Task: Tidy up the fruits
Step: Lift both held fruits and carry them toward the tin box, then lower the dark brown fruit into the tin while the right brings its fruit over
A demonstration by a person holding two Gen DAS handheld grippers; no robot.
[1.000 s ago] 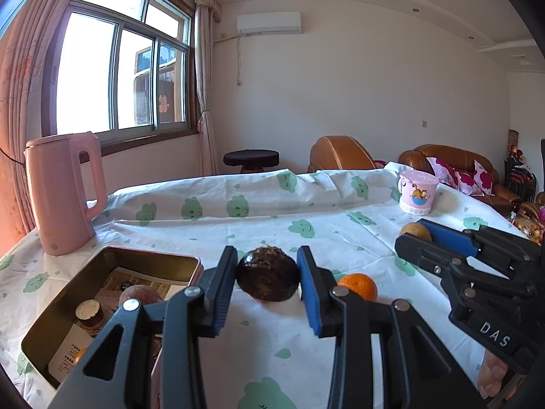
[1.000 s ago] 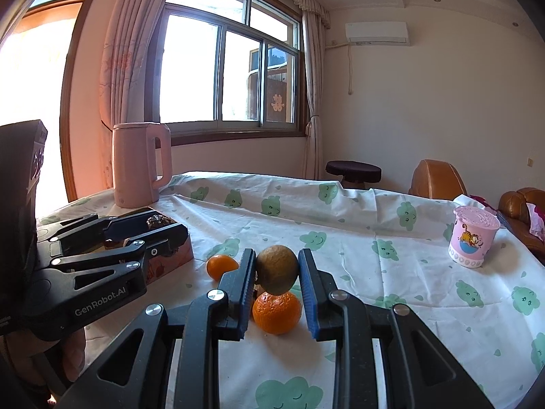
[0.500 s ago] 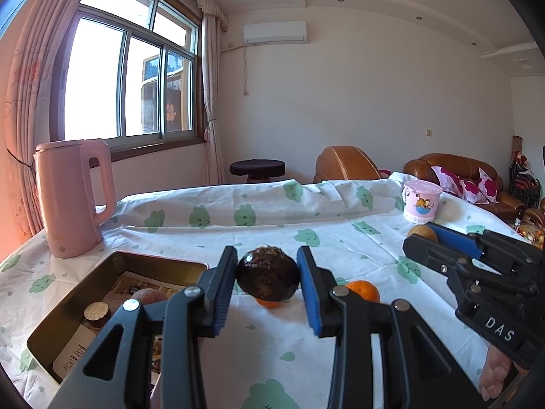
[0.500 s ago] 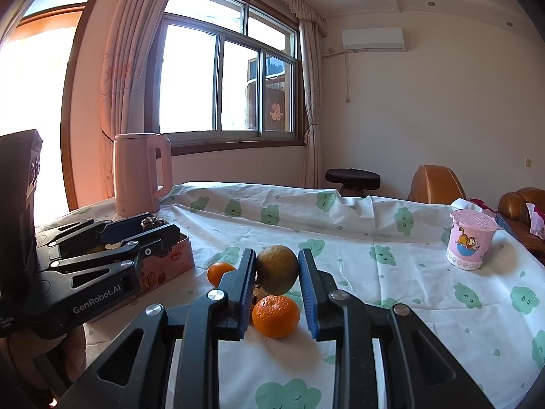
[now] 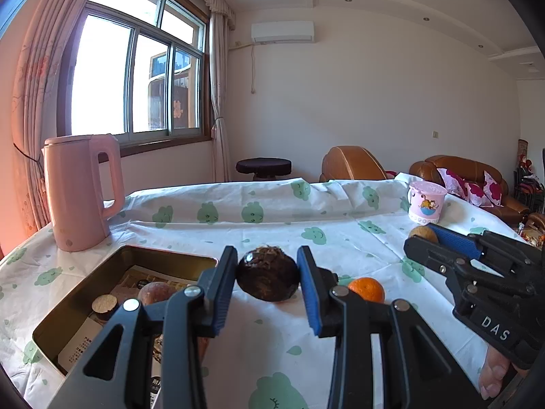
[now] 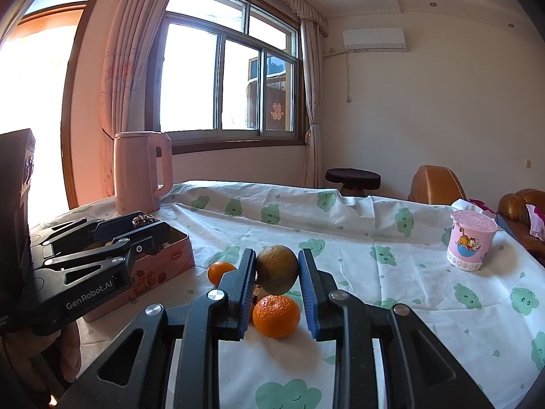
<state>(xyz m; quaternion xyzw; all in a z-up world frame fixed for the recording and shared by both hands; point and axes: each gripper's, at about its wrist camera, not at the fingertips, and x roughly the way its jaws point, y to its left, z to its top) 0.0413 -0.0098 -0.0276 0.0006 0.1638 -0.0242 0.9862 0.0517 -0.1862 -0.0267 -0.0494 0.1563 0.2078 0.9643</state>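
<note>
Carry step of fruit sorting: my left gripper (image 5: 267, 277), jaws pinching a dark brown rough-skinned round fruit (image 5: 267, 277) above the tabletop beside the open gold metal tin (image 5: 68, 310), must next shift over that tin, while my right gripper (image 6: 276, 269) clamps a greenish-brown round fruit (image 6: 276, 269)

Bright daylight from the window (image 5: 136, 78), panes blown out to near white in both views. Strong orange-pink glare down the left edge by the curtain (image 6: 115, 51). Soft, short shadows under the orange (image 6: 276, 315) and the pink cup (image 6: 471, 240) on the surface (image 5: 272, 211). Heavy fisheye bending: window frame and ceiling lines curved, corners vignetted to black. Sharp at mid-distance; nearest black gripper parts slightly soft, possibly from closeness. Box (image 5: 68, 310) interior dimmer, contents hard to read.
</note>
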